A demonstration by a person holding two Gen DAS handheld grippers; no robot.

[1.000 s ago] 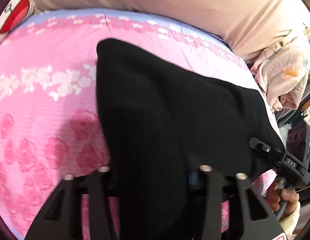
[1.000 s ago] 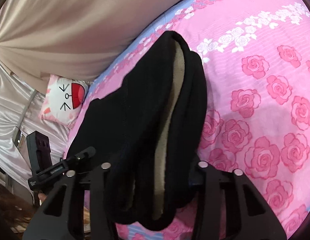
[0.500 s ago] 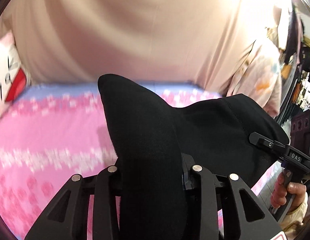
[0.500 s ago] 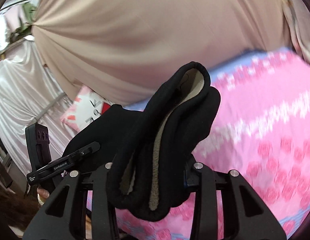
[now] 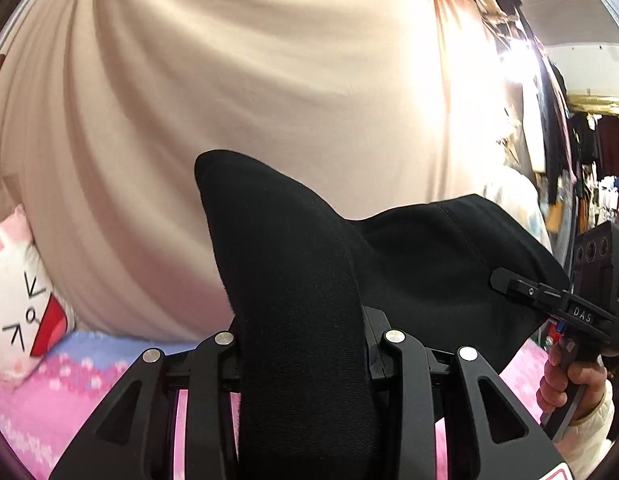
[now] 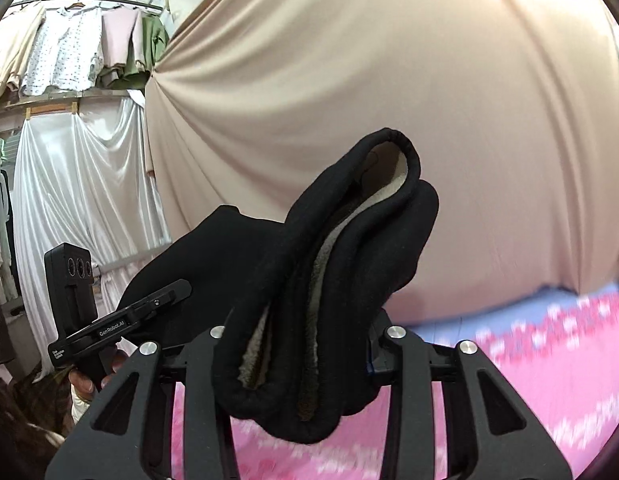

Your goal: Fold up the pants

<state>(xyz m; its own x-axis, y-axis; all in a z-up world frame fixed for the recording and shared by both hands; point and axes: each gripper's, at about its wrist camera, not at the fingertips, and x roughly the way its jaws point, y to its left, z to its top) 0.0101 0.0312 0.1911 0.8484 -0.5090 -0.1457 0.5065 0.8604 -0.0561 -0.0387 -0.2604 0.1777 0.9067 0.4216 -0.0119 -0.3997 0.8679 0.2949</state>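
Two grippers carry one garment between them; the left gripper pinches a thick bunch of the black pants, and the right gripper is clamped on another bunch whose pale fleecy lining shows along the folded hem; the left jaws have just been closing a little on the cloth. The pants hang in the air above the near edge of the bed, its pink rose-printed cover below and a beige curtain behind; a cat-face cushion sits at the bed's far left corner. The fabric looks soft, bulky and fairly heavy for cloth, probably lined; it should sag between the holds, cling rather than slide, and take no harm from a firm squeeze. Thick layers may creep out of a shallow pinch, so I would take it deep at the waistband or hem corners, through every layer; the span between the two holds should be kept taut before lowering.
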